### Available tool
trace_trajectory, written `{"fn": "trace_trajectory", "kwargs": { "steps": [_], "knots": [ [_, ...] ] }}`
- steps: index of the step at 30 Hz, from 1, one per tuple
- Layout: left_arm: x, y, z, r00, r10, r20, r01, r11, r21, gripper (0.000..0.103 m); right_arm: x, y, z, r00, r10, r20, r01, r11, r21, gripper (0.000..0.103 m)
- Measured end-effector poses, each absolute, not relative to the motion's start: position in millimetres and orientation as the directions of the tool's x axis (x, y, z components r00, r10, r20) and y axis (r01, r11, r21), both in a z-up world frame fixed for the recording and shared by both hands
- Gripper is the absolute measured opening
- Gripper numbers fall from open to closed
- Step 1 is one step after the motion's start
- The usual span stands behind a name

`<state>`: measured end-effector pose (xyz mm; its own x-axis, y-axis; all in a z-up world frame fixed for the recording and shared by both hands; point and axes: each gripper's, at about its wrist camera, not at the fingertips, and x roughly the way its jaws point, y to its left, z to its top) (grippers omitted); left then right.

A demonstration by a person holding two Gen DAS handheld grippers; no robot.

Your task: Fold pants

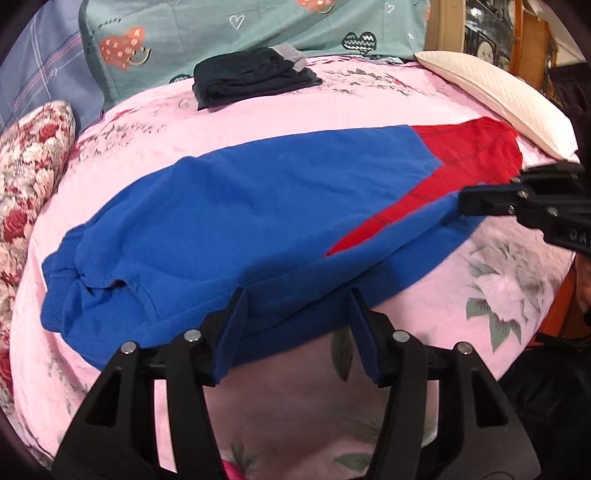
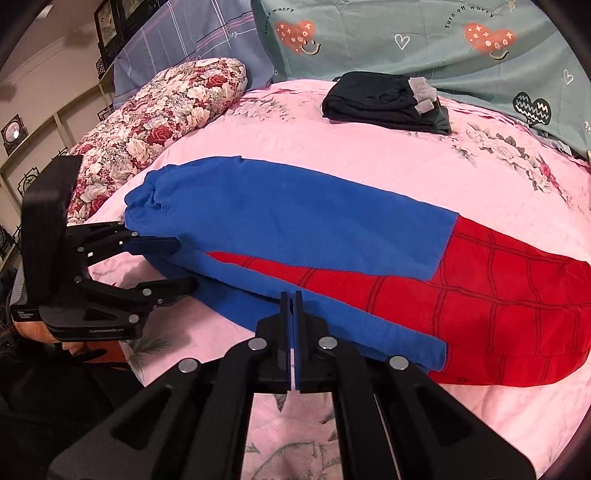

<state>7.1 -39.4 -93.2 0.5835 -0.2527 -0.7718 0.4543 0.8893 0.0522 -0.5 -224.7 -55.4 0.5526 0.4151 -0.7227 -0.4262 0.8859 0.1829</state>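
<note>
- Left gripper (image 1: 297,306) sits at the near hem of the pants (image 1: 240,221); fingers (image 1: 232,332) spread wide, blue cloth lying across the gap between them. Fabric touches the inner pad of the left finger; not pinched.
- Right gripper (image 2: 291,299): fingers (image 2: 284,332) pressed together, only a thin pale slit between the pads. Tips touch the near blue edge of the pants (image 2: 295,221); cannot tell if cloth is actually caught between them.
- Right wrist view also shows the left gripper (image 2: 184,264) from the side, at the blue cuff end, jaws apart with the cloth edge between them.
- Left wrist view shows the right gripper (image 1: 465,201) reaching in from the right, at the blue/red seam area.
- Pants lie flat and lengthwise across the bed (image 1: 461,295), legs stacked: blue upper layer, red panel with dark grid lines toward the waist end, on the right.
- Edges: bare pink floral sheet in front of the near hem and behind the far edge of the pants.
- Folded dark garment (image 1: 251,79) with a grey patch sits well apart, near the far edge of the bed.
- Floral pillow (image 2: 155,125) just beside the cuff end; white pillow (image 1: 498,99) near the waist end.
- Green heart-print fabric (image 2: 424,44) and blue plaid fabric (image 2: 192,40) behind the bed; wall with framed pictures (image 2: 110,22) at far left in the right wrist view.
</note>
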Motion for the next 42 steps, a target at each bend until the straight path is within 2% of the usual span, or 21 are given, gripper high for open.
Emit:
{"fn": "trace_trajectory", "kwargs": {
  "steps": [3,5,6,9,11,12,13,17,18,19,21,23,28,33,35,36,37,39,40,42],
  "knots": [
    [7.7,-40.9,-90.0,0.589,-0.252,-0.768,0.458,0.887,0.060,0.048,-2.9,-227.0,-50.9,0.556,0.425,-0.714,-0.429,0.883,0.192,0.000],
    [8.9,-40.8,-89.9,0.583,-0.258,-0.770,0.463,0.885,0.055,0.029,-2.8,-227.7,-48.8,0.558,0.425,-0.713,-0.430,0.883,0.189,0.000],
    [9.6,-40.5,-90.0,0.579,-0.262,-0.772,0.465,0.884,0.048,0.025,-2.5,-228.1,-49.5,0.558,0.424,-0.714,-0.428,0.884,0.190,0.000],
    [9.3,-42.0,-91.7,0.572,-0.266,-0.776,0.471,0.881,0.046,0.022,-3.4,-221.0,-53.7,0.529,0.437,-0.727,-0.465,0.866,0.183,0.001],
    [8.9,-43.2,-92.3,0.571,-0.265,-0.777,0.473,0.880,0.047,0.022,-6.2,-213.0,-55.9,0.522,0.429,-0.738,-0.495,0.856,0.148,0.022],
    [9.3,-43.6,-92.4,0.571,-0.265,-0.777,0.472,0.880,0.046,0.022,-7.5,-209.0,-56.5,0.535,0.410,-0.739,-0.498,0.859,0.116,0.039],
    [9.8,-44.1,-92.6,0.570,-0.266,-0.778,0.471,0.881,0.044,0.022,-9.0,-205.7,-56.8,0.553,0.391,-0.736,-0.497,0.864,0.085,0.040],
    [11.0,-47.2,-94.9,0.568,-0.262,-0.780,0.473,0.879,0.049,0.023,-2.7,-196.2,-67.2,0.538,0.361,-0.762,-0.504,0.862,0.052,0.039],
    [11.9,-47.0,-95.3,0.567,-0.264,-0.780,0.474,0.879,0.047,0.023,0.5,-195.0,-71.9,0.524,0.357,-0.773,-0.505,0.861,0.055,0.025],
    [12.6,-46.2,-95.7,0.566,-0.272,-0.778,0.475,0.879,0.038,0.022,4.9,-194.3,-78.4,0.500,0.359,-0.788,-0.506,0.860,0.070,0.006],
    [13.0,-43.8,-95.6,0.560,-0.288,-0.777,0.477,0.879,0.018,0.010,7.8,-198.2,-79.4,0.502,0.374,-0.780,-0.492,0.865,0.098,0.002],
    [11.0,-41.2,-92.3,0.558,-0.305,-0.772,0.481,0.877,0.001,0.005,5.7,-201.1,-75.8,0.512,0.387,-0.767,-0.487,0.866,0.112,0.002],
    [-4.0,-39.5,-71.7,0.574,-0.340,-0.745,0.499,0.867,-0.011,0.005,-5.8,-206.2,-54.2,0.544,0.414,-0.730,-0.486,0.864,0.128,0.001],
    [-3.7,-41.3,-88.2,0.524,-0.317,-0.790,0.513,0.859,-0.005,0.006,-7.6,-206.0,-64.4,0.499,0.411,-0.763,-0.502,0.855,0.133,0.001],
    [-4.0,-41.7,-93.7,0.527,-0.312,-0.791,0.511,0.860,0.001,0.009,-3.3,-202.9,-78.0,0.467,0.393,-0.792,-0.498,0.857,0.132,0.002],
    [-4.4,-41.9,-92.9,0.524,-0.313,-0.792,0.509,0.860,-0.003,0.009,-4.5,-202.1,-79.3,0.472,0.396,-0.787,-0.502,0.855,0.129,0.006],
    [-4.8,-41.2,-91.3,0.520,-0.320,-0.792,0.510,0.860,-0.012,0.014,-5.7,-202.4,-76.6,0.469,0.405,-0.785,-0.507,0.851,0.136,0.019],
    [-6.8,-37.6,-84.0,0.493,-0.353,-0.795,0.517,0.854,-0.059,0.048,-11.8,-205.3,-67.4,0.491,0.402,-0.773,-0.500,0.857,0.128,0.041],
    [-11.5,-35.0,-73.8,0.506,-0.385,-0.772,0.525,0.848,-0.078,0.067,-15.6,-208.6,-61.6,0.516,0.401,-0.757,-0.497,0.860,0.117,0.041],
    [-18.9,-34.0,-58.6,0.533,-0.425,-0.731,0.542,0.835,-0.090,0.069,-17.5,-219.4,-50.6,0.541,0.418,-0.730,-0.480,0.866,0.140,0.041]
  ]
}}
